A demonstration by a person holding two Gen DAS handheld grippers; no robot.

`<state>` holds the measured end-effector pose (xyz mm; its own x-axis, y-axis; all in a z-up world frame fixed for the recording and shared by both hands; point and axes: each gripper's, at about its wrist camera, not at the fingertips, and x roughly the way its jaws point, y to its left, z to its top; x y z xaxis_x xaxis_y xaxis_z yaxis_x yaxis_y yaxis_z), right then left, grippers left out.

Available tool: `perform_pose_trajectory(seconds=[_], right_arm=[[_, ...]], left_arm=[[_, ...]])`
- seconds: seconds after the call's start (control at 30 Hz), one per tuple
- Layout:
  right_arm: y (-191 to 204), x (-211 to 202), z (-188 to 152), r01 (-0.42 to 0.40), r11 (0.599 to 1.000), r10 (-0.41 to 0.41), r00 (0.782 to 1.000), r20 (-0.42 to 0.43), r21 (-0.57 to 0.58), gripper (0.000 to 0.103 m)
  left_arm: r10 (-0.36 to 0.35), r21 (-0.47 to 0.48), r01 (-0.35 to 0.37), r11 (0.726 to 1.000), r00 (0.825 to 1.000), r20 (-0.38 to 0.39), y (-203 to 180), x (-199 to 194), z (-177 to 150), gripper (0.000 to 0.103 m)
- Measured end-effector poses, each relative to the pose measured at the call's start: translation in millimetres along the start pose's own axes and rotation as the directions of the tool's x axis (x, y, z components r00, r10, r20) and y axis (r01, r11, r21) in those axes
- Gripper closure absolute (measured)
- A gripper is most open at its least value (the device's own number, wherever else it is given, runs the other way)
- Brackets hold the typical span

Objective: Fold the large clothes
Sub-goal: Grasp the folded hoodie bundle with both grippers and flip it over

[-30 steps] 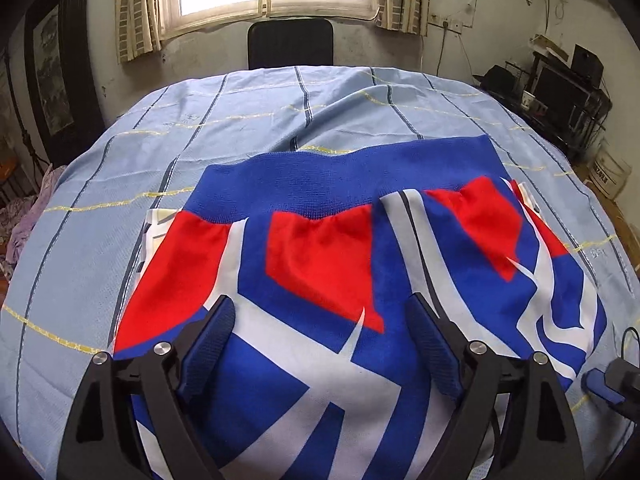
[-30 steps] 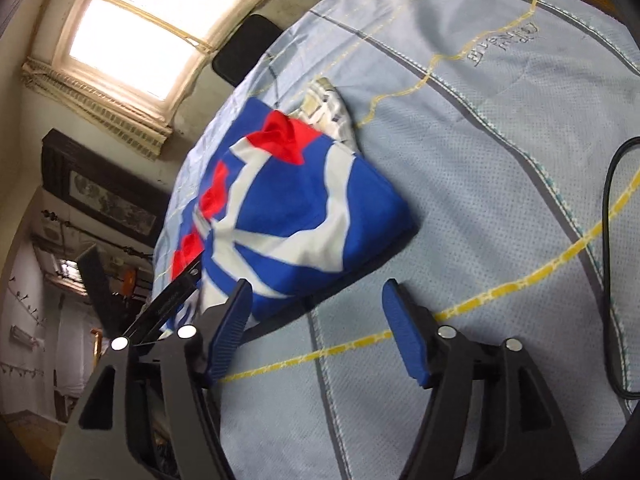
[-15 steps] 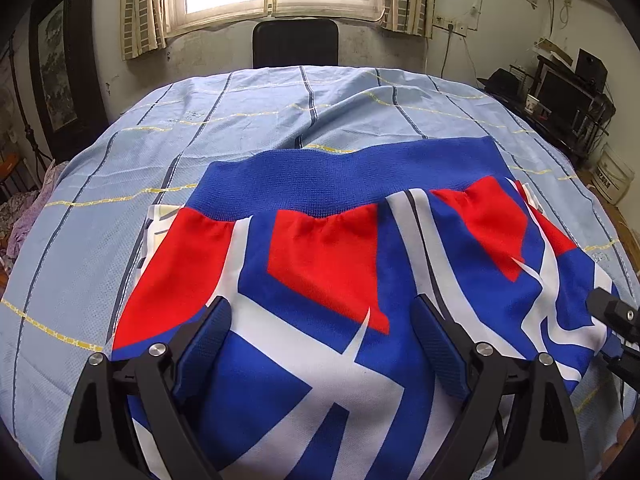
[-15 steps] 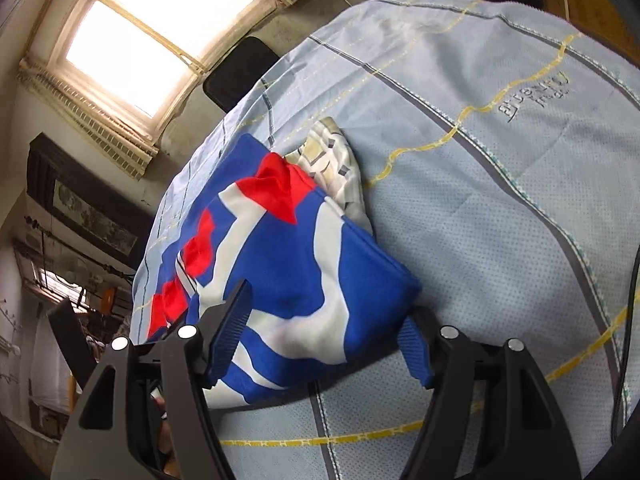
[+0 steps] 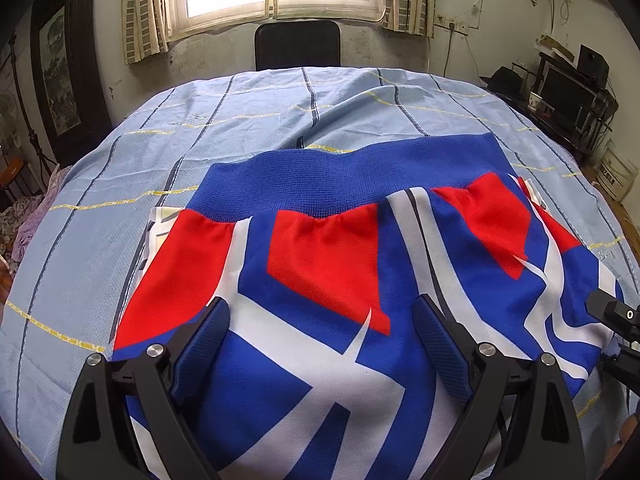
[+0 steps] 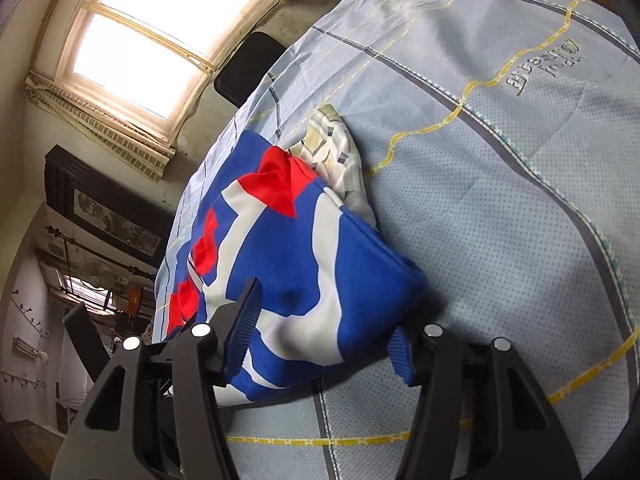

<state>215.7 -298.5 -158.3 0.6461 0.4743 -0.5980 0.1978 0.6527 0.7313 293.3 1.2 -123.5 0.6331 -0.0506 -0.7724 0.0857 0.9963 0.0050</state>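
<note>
Both our grippers stood spread wide and empty: the right gripper [image 6: 320, 320] straddled the folded blue, red and white garment's [image 5: 320, 280] near corner, the left gripper [image 5: 320, 344] hovered mid-panel.

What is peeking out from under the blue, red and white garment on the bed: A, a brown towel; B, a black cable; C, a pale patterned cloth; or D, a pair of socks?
C: a pale patterned cloth sticks out from beneath the far edge of the blue, red and white garment in the right wrist view, and shows again at its left edge in the left wrist view.
</note>
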Motion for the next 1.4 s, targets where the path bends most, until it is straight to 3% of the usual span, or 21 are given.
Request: perform_pose_trajectory(seconds=[0.13, 0.27, 0.37, 0.43, 0.53, 0.67, 0.8, 0.87, 0.97, 1.07, 1.13, 1.2, 1.27, 1.37, 1.4], right_arm=[[1, 0, -2, 0.004, 1.0, -0.004, 1.0, 0.011, -0.018, 0.047], [0, 1, -1, 0.001, 1.0, -0.001, 1.0, 0.013, -0.01, 0.049], [-2, 1, 0, 0.065, 0.998, -0.065, 0.998, 0.017, -0.025, 0.074], [-2, 1, 0, 0.063, 0.998, -0.063, 0.998, 0.016, -0.028, 0.078], [6, -1, 0, 0.076, 0.995, -0.074, 0.997, 0.029, -0.063, 0.087], [47, -12, -7, 0.133, 0.968, -0.112, 0.988, 0.109, -0.215, 0.094], [99, -15, -16, 0.197, 0.908, -0.136, 0.973, 0.186, -0.37, 0.094], [127, -14, -25, 0.215, 0.867, -0.128, 0.968, 0.216, -0.449, 0.094], [159, -11, -44, 0.222, 0.808, -0.1, 0.965, 0.243, -0.545, 0.094], [186, -7, -73, 0.22, 0.729, -0.06, 0.964, 0.26, -0.649, 0.095], [200, -3, -93, 0.221, 0.664, -0.044, 0.965, 0.258, -0.714, 0.095], [210, 4, -109, 0.202, 0.607, -0.03, 0.972, 0.232, -0.768, 0.095], [217, 9, -123, 0.193, 0.566, -0.022, 0.975, 0.219, -0.802, 0.095], [226, 15, -142, 0.173, 0.51, -0.01, 0.981, 0.195, -0.843, 0.095], [229, 18, -146, 0.159, 0.495, -0.008, 0.984, 0.179, -0.854, 0.095]], left_arm=[[-0.013, -0.011, 0.013, 1.0, 1.0, -0.003, 1, -1, 1, 0.011], [-0.08, -0.064, 0.081, 0.995, 0.996, 0.032, 13, -16, 6, 0.029], [-0.067, -0.07, 0.068, 0.995, 0.997, 0.024, 15, -15, 8, 0.03], [-0.048, -0.051, 0.047, 0.998, 0.999, -0.017, 11, -3, 6, 0.029], [-0.033, -0.027, 0.033, 0.999, 0.999, -0.012, 9, -4, 7, 0.029], [-0.121, -0.115, 0.116, 0.987, 0.992, -0.036, 32, -8, 14, 0.032], [-0.217, -0.25, 0.214, 0.944, 0.976, 0.017, 80, -27, 28, 0.032], [-0.274, -0.305, 0.276, 0.911, 0.96, 0.052, 101, -39, 34, 0.032], [-0.402, -0.347, 0.411, 0.843, 0.91, 0.102, 126, -54, 39, 0.025], [-0.522, -0.35, 0.527, 0.775, 0.845, 0.117, 128, -58, 40, 0.023], [-0.61, -0.326, 0.607, 0.725, 0.785, 0.106, 118, -60, 42, 0.023], [-0.668, -0.285, 0.662, 0.693, 0.739, 0.091, 103, -64, 42, 0.016], [-0.683, -0.256, 0.681, 0.687, 0.724, 0.092, 94, -70, 42, 0.007], [-0.704, -0.23, 0.71, 0.666, 0.7, 0.12, 92, -79, 42, 0.005], [-0.699, -0.231, 0.706, 0.669, 0.704, 0.128, 94, -80, 42, 0.004]])
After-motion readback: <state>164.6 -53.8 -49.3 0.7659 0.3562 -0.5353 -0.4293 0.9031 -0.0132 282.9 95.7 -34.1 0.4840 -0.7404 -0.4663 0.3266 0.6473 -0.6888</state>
